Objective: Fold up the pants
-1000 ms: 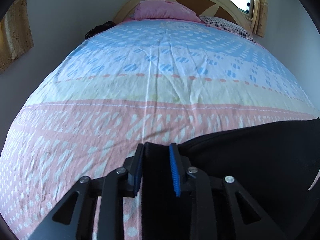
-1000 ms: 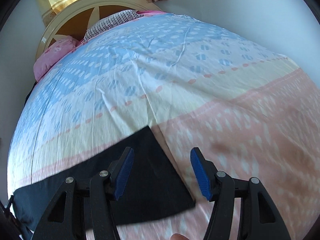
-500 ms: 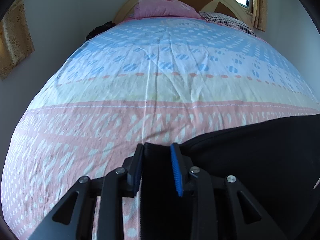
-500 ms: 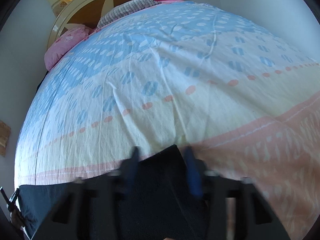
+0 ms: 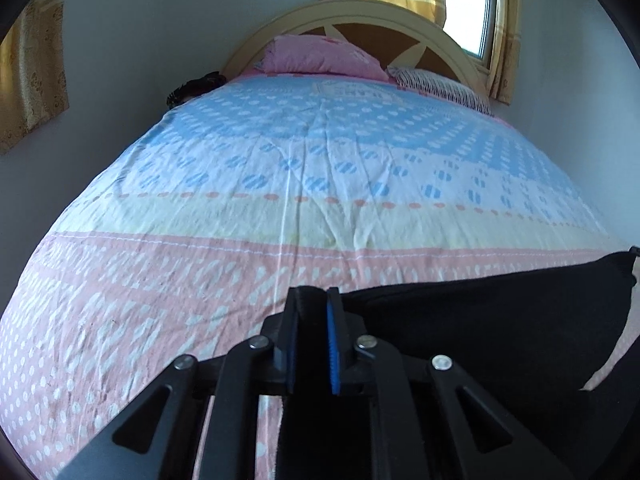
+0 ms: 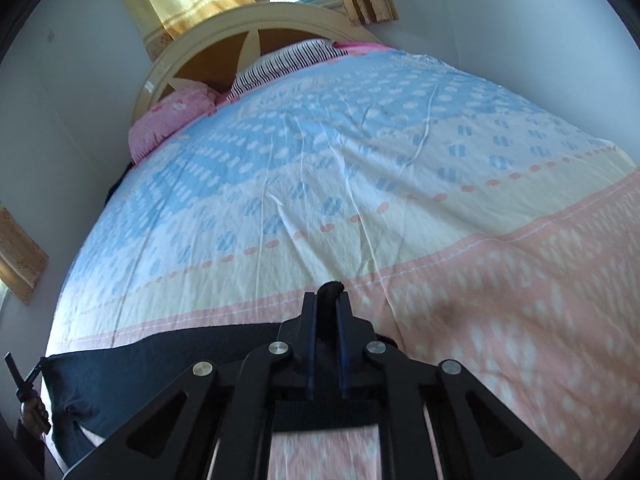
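black pants [image 5: 480, 332] lie across the near pink end of the bedspread [image 5: 304, 184], left gripper [image 5: 310, 336] and right gripper [image 6: 326, 336] each just closed tight on an edge, fabric bunched at 12 o'clock between the tips, probably corners pinched to lift for the fold.

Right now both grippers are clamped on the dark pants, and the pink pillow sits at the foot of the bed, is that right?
Not quite. The left gripper and right gripper are both shut on the dark pants, but the pink pillow lies at the head of the bed, against the headboard, as the left wrist view shows.
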A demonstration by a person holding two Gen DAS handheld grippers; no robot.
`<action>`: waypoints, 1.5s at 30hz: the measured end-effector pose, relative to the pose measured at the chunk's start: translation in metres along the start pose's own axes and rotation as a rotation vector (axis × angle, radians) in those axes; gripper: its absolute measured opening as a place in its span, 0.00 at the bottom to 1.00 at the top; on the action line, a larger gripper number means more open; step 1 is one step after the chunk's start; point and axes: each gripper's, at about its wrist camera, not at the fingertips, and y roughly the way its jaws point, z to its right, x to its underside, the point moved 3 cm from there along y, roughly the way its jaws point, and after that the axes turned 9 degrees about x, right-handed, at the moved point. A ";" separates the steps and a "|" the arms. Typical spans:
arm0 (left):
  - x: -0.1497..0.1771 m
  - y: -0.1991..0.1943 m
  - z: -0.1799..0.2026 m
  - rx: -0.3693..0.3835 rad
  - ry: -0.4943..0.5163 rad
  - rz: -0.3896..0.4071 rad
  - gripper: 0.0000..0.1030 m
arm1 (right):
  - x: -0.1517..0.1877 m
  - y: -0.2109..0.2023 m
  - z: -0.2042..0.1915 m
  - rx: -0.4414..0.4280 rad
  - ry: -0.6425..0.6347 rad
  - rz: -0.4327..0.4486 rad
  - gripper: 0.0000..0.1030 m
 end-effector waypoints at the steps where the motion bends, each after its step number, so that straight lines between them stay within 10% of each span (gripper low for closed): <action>1: -0.001 -0.007 -0.001 0.016 -0.009 0.014 0.12 | 0.005 -0.011 0.003 -0.008 0.002 0.010 0.07; 22: 0.073 -0.107 0.001 0.248 -0.023 0.138 0.12 | 0.135 -0.123 0.080 0.031 0.060 -0.008 0.07; 30: 0.106 -0.097 0.011 0.182 0.088 0.070 0.12 | 0.140 -0.142 0.072 0.183 0.012 0.016 0.20; 35: 0.112 -0.100 0.019 0.133 0.201 0.057 0.13 | 0.139 -0.184 -0.003 0.175 -0.206 0.125 0.28; 37: 0.114 -0.100 0.024 0.103 0.261 0.043 0.13 | 0.152 -0.183 -0.055 0.115 -0.361 0.107 0.45; 45: 0.133 -0.105 0.027 -0.026 0.487 -0.009 0.21 | 0.225 -0.142 -0.198 -0.064 -0.711 -0.004 0.46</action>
